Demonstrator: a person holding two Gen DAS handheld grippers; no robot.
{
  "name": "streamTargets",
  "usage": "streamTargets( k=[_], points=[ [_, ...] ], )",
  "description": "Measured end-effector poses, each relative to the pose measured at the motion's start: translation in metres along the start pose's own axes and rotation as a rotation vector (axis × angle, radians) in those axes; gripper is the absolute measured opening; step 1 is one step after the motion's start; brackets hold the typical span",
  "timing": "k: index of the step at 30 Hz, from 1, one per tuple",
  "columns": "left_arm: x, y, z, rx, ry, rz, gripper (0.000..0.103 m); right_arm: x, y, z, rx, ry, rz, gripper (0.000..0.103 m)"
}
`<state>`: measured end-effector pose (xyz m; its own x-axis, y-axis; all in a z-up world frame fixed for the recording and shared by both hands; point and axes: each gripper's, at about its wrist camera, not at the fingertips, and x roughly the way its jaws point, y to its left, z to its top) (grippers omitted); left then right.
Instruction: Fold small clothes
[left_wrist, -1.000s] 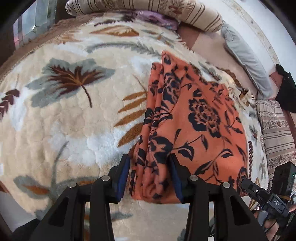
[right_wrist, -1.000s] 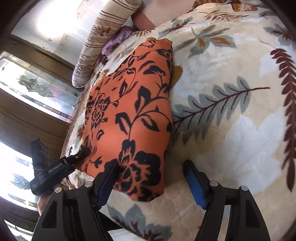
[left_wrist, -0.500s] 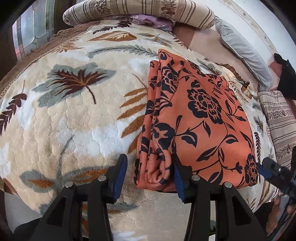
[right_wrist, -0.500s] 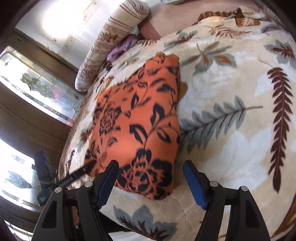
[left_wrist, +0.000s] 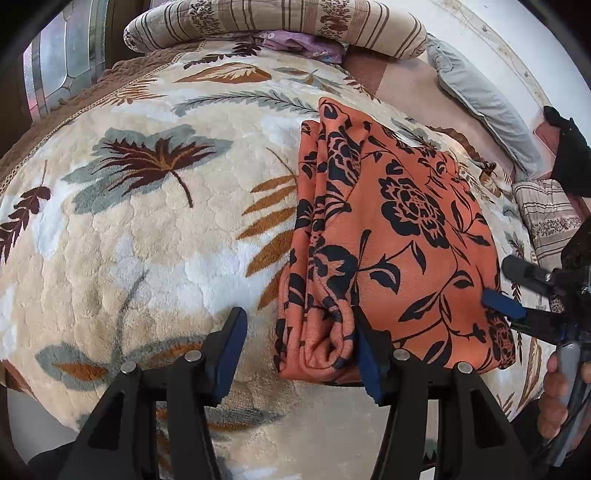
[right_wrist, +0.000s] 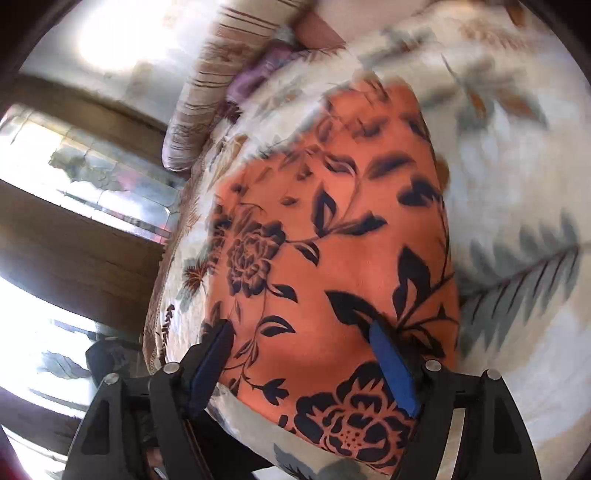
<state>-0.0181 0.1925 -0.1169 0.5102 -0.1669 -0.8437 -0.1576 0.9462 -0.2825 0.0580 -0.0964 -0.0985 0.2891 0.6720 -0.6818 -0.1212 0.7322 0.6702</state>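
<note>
An orange garment with black flowers (left_wrist: 399, 236) lies folded on a cream leaf-patterned blanket (left_wrist: 147, 229). My left gripper (left_wrist: 299, 347) is open at the garment's near left corner, its right finger against the rolled folded edge, nothing held. My right gripper (right_wrist: 303, 358) is open, both fingers over the garment's (right_wrist: 332, 258) near end, low above the cloth; that view is blurred. The right gripper also shows in the left wrist view (left_wrist: 506, 302) at the garment's right edge.
A striped bolster (left_wrist: 273, 26) and purple cloth (left_wrist: 303, 44) lie at the bed's far end. A grey pillow (left_wrist: 480, 99) and a striped cushion (left_wrist: 546, 218) sit at the right. A glass-panelled wooden door (right_wrist: 92, 192) stands beyond the bed.
My left gripper has opened wider and pulled back from the folded edge. My right gripper has moved left over the garment's near end.
</note>
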Motion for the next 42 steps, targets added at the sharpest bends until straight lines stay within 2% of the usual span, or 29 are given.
streamTargets(
  k=[3, 6, 9, 11, 12, 14, 17, 19, 21, 23, 25, 27, 32, 35, 38, 42],
  points=[
    [0.001, 0.0, 0.0, 0.006, -0.005, 0.003, 0.058, -0.009, 0.012, 0.008, -0.028, -0.025, 0.011, 0.079],
    [0.001, 0.0, 0.0, 0.01, -0.006, 0.006, 0.058, -0.016, 0.018, 0.03, -0.046, -0.062, 0.022, 0.079],
    [0.001, 0.001, 0.0, 0.01, -0.006, 0.001, 0.058, -0.007, 0.01, 0.063, -0.001, -0.078, 0.073, 0.079],
    [0.002, 0.001, -0.001, 0.012, -0.009, -0.001, 0.059, 0.014, -0.01, 0.077, 0.064, -0.047, 0.042, 0.079],
    [0.002, 0.001, -0.001, 0.014, -0.009, 0.0, 0.059, 0.022, -0.019, 0.08, 0.103, -0.025, 0.059, 0.079],
    [0.002, 0.0, -0.001, 0.019, -0.011, 0.003, 0.059, 0.022, -0.027, 0.083, 0.16, -0.037, 0.106, 0.079],
    [0.003, -0.001, -0.001, 0.022, -0.014, 0.01, 0.06, 0.009, -0.015, 0.091, 0.119, -0.074, 0.163, 0.08],
    [0.002, -0.002, -0.002, 0.024, -0.017, 0.014, 0.06, 0.005, -0.018, 0.098, 0.12, -0.116, 0.155, 0.08],
    [0.002, -0.001, -0.001, 0.024, -0.016, 0.01, 0.06, 0.013, -0.029, 0.102, 0.157, -0.115, 0.106, 0.081],
    [0.002, -0.002, -0.002, 0.023, -0.016, 0.01, 0.06, 0.025, -0.038, 0.101, 0.182, -0.093, 0.106, 0.081],
    [0.002, -0.002, -0.002, 0.025, -0.018, 0.012, 0.06, 0.015, -0.031, 0.097, 0.159, -0.114, 0.119, 0.081],
    [0.002, -0.002, -0.002, 0.024, -0.019, 0.014, 0.06, 0.009, -0.023, 0.09, 0.141, -0.096, 0.131, 0.081],
    [0.002, -0.001, -0.002, 0.02, -0.02, 0.012, 0.06, -0.006, -0.005, 0.057, 0.093, -0.082, 0.175, 0.081],
    [0.002, -0.001, -0.002, 0.019, -0.021, 0.013, 0.06, 0.01, -0.011, 0.042, 0.063, -0.026, 0.121, 0.081],
    [0.001, 0.0, -0.003, 0.018, -0.026, 0.011, 0.06, 0.002, 0.001, 0.039, 0.049, -0.043, 0.108, 0.081],
    [-0.005, 0.004, -0.001, -0.016, -0.032, -0.019, 0.063, -0.014, 0.022, 0.026, -0.036, -0.072, 0.105, 0.081]
  ],
)
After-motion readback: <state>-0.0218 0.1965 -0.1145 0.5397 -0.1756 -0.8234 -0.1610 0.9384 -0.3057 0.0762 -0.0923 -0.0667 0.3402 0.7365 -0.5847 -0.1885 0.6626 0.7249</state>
